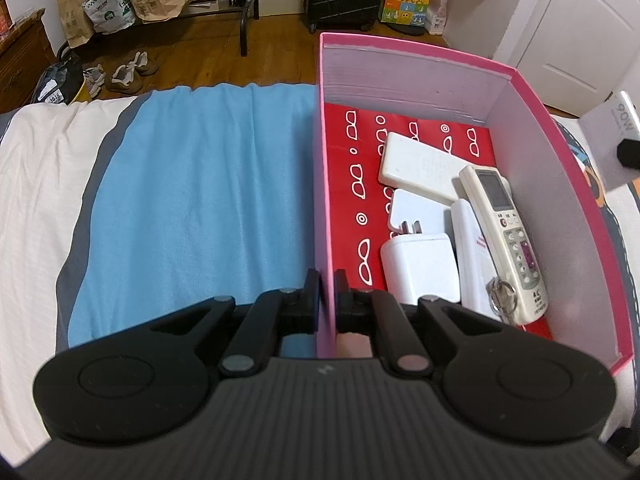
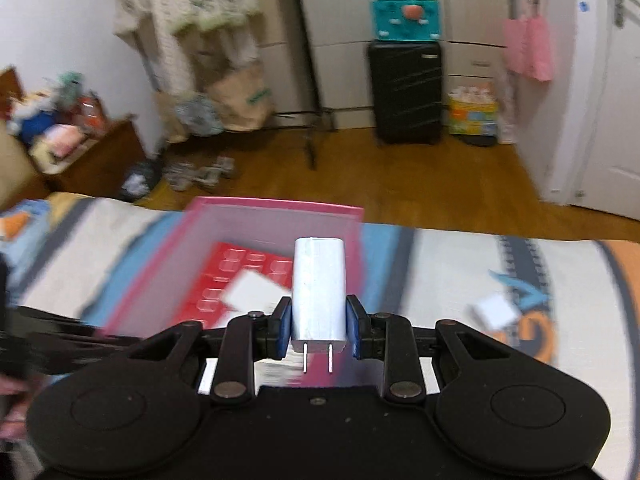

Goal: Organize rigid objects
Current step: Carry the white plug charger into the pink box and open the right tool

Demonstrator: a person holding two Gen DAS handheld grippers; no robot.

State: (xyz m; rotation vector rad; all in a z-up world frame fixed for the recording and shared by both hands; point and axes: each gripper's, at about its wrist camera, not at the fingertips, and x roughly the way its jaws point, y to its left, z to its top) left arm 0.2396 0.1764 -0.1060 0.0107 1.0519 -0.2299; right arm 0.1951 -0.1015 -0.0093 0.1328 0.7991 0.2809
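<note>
A pink box (image 1: 568,152) with a red patterned floor stands on the bed. My left gripper (image 1: 327,280) is shut on its left wall near the front corner. Inside lie a white power bank (image 1: 416,168), a white charger (image 1: 420,268), a flat white adapter (image 1: 416,210), a white case (image 1: 472,248) and an air-conditioner remote (image 1: 504,232) with a key ring. My right gripper (image 2: 319,320) is shut on a white plug charger (image 2: 319,288), prongs toward the camera, held above the box's right side (image 2: 280,208). That charger shows at the left wrist view's right edge (image 1: 616,136).
A blue cloth (image 1: 200,184) covers the bed left of the box. A small white object (image 2: 496,312) lies on the patterned bedspread to the right. Beyond the bed edge are wooden floor, a black suitcase (image 2: 406,92), paper bags, shoes and a white door.
</note>
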